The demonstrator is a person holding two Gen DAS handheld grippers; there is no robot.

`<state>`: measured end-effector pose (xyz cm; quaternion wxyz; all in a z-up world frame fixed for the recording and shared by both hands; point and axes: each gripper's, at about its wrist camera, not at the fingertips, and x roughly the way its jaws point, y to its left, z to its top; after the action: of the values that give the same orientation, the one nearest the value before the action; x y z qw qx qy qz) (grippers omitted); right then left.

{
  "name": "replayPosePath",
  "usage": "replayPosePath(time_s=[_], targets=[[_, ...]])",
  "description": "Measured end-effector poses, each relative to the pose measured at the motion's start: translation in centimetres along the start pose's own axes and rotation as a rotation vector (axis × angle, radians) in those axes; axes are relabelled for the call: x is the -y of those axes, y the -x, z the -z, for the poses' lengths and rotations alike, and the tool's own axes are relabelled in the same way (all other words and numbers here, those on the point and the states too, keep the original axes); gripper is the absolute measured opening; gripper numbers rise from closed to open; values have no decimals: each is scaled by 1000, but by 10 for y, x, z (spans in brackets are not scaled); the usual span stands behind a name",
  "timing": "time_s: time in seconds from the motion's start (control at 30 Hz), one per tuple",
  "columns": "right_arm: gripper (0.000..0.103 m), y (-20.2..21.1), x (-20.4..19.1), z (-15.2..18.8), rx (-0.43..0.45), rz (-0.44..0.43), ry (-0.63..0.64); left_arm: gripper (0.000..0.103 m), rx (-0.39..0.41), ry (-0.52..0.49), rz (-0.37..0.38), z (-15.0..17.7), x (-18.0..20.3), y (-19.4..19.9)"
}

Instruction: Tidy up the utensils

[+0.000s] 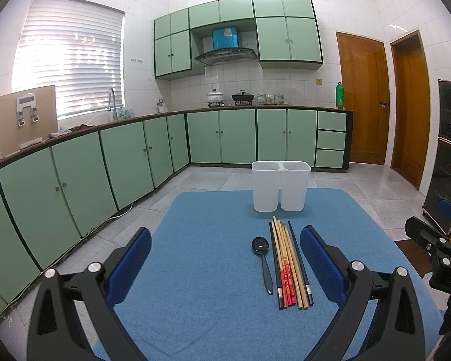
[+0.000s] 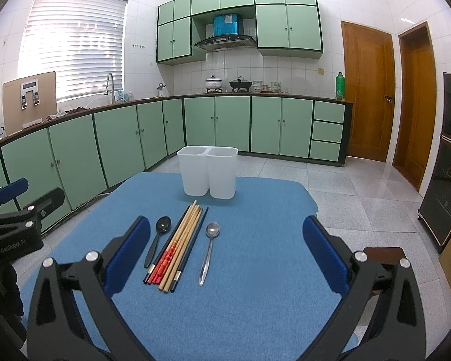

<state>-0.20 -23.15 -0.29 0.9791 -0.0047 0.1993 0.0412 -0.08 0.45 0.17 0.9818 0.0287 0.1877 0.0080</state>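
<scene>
A white two-compartment holder [image 1: 281, 189] [image 2: 208, 174] stands upright and empty at the far end of the blue mat [image 1: 207, 270] [image 2: 249, 270]. In front of it lie a black spoon [image 1: 262, 260] [image 2: 158, 237], a bundle of several chopsticks [image 1: 288, 264] [image 2: 179, 243] in wood, black and red, and a metal spoon [image 2: 208, 251], which the left wrist view does not show. My left gripper [image 1: 225, 258] hovers open near the mat's near edge, left of the utensils. My right gripper [image 2: 227, 252] is open too, over the metal spoon, holding nothing.
The mat covers a small table with tiled floor all round. Green kitchen cabinets [image 1: 129, 156] run along the left and back. Two wooden doors [image 1: 363, 99] and a dark glass cabinet [image 2: 449, 162] stand to the right. A brown stool [image 2: 385, 252] sits by the table's right edge.
</scene>
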Motion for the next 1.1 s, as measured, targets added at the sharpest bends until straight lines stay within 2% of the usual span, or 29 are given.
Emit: replayPosePath(time_s=[0.7,0.9,1.1], targets=[[98,-14,1,10,-23,0,-2,97,-26,-7,-20,4,0,-14],[98,-58,0,10,-99,-12,15,97,-125,-18,-57,8,-12,-63],[98,-130,-5,16,-234,-34,-3,97,-254,-16,-72,16,-26,-129]])
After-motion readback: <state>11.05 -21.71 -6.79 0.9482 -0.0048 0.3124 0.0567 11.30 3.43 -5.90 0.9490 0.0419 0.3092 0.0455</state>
